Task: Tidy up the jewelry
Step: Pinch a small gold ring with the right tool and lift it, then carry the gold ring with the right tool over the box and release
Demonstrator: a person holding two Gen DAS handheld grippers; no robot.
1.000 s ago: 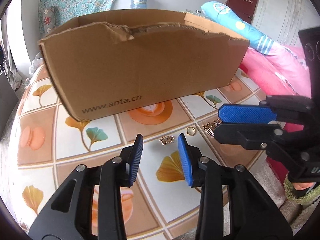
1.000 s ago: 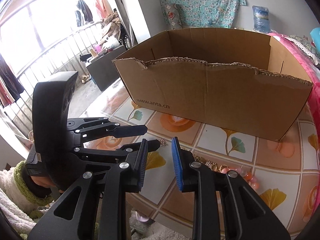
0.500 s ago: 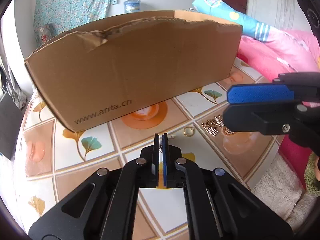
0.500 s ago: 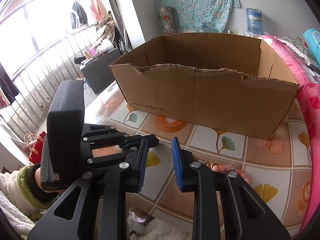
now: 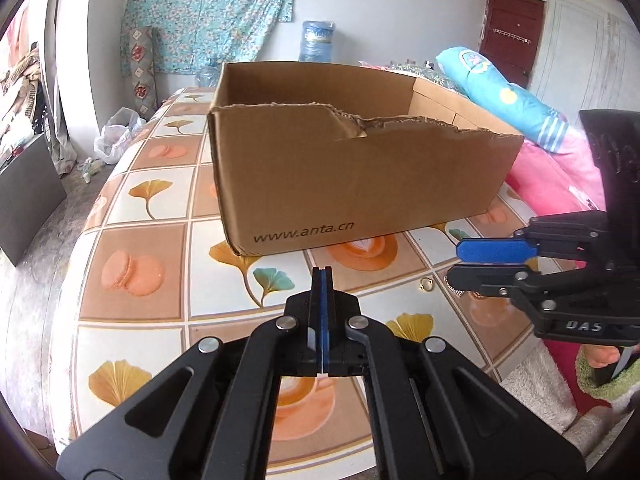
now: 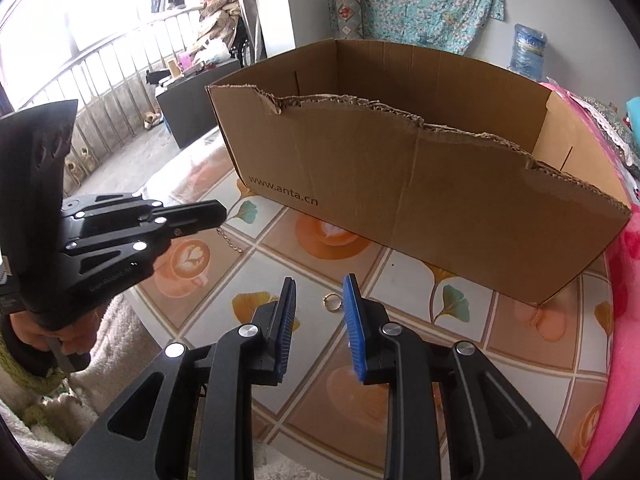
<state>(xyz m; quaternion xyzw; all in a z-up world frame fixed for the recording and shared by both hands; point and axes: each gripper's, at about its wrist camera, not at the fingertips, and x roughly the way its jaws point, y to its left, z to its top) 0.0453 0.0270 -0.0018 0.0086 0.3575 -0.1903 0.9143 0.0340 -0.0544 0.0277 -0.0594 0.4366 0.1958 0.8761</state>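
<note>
Left gripper [image 5: 322, 270] pinched tight, pads pressed flat together, hovering over the tablecloth [image 5: 132, 272]; from the right wrist view a thin gold chain [image 6: 229, 242] dangling from the tip, so clamped on that by the look of it; chain hanging at about 6 o'clock off the closed tip, its lower end reaching the tiles

Right gripper [image 6: 320, 300] with jaws partly apart, nothing between the pads; small gold ring [image 6: 331, 302] lying flat on the cloth, seen right in the gap at 12 o'clock from the fingertips, not touched as far as can be told

In the left wrist view, same ring [image 5: 425, 283] sitting at roughly 2 o'clock of the shut tip; bit more jewelry [image 5: 460, 289] peeking out under the right gripper's lower finger, too hidden to say what kind

Cardboard box [image 5: 360, 184] with torn front edge standing open at 12 o'clock behind everything; can't see the box floor from either view; pink bedding [image 5: 552, 184] off at 3 o'clock
</note>
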